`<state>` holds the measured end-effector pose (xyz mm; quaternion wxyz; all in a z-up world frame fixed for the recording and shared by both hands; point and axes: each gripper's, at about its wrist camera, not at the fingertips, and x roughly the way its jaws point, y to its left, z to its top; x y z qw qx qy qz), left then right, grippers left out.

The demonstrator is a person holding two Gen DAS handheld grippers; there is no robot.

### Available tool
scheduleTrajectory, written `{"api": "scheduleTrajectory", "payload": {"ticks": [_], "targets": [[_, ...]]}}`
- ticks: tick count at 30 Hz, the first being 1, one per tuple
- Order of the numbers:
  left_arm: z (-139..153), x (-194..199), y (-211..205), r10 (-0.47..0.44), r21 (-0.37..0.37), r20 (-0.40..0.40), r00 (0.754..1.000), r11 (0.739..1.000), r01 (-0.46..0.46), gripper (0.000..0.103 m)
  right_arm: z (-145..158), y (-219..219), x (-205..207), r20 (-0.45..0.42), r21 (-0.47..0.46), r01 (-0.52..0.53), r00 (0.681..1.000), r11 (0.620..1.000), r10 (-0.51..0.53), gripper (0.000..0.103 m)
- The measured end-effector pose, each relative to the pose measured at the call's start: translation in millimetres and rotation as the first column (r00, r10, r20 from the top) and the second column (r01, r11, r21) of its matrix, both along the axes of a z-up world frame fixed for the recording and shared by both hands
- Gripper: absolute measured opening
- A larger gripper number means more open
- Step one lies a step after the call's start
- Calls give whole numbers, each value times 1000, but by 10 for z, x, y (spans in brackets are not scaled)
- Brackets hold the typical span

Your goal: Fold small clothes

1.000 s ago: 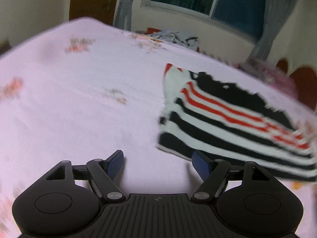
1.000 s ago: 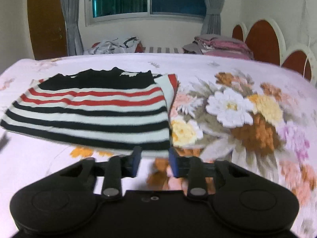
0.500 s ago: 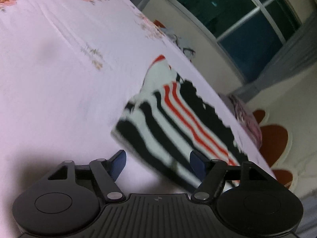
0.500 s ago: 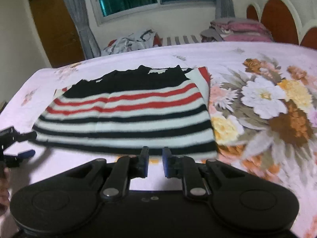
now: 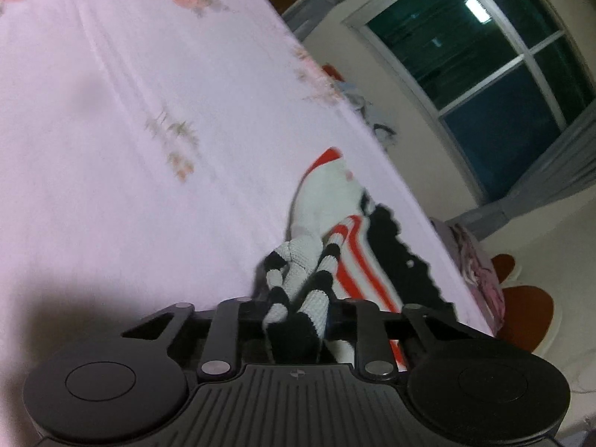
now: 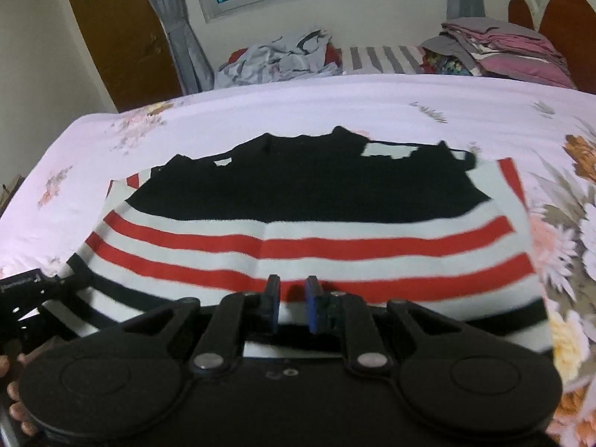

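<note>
Both views are dim, lit by artificial indoor light. The window is dark and carries a small bright reflection of a lamp. A broad soft shadow falls on the bedsheet at the lower left of the left wrist view. That view shows motion blur on the floral prints. Fisheye distortion curves the edges, and the corners are vignetted black.

A bed is taking up the room, its pale pink sheet showing large flowers on one side. A striped sweater is lying flat on it, with loose and stacked clothes sitting along the far edge.
</note>
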<state>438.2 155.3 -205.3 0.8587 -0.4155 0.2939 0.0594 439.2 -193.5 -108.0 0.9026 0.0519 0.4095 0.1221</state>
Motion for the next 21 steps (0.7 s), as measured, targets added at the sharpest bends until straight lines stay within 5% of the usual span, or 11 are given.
{"api": "scheduleTrajectory", "payload": {"ticks": [2, 5, 10, 19, 21], "targets": [[75, -58, 11, -10, -11, 43, 999, 1000, 10, 22, -8, 43, 40, 3, 0, -11, 1000, 1000, 11, 15], [-74, 12, 16, -23, 11, -38, 999, 1000, 24, 22, -154, 94, 98, -32, -58, -35, 999, 998, 33, 10], [-28, 8, 16, -9, -39, -15, 1000, 999, 8, 22, -198, 132, 108, -10, -108, -73, 997, 992, 72, 9], [412, -41, -278, -25, 16, 64, 998, 1000, 24, 19, -148, -100, 140, -18, 6, -101, 995, 995, 101, 8], [622, -25, -443, -64, 46, 95, 993, 997, 60, 18, -43, -291, 55, 32, 64, -71, 997, 995, 70, 17]]}}
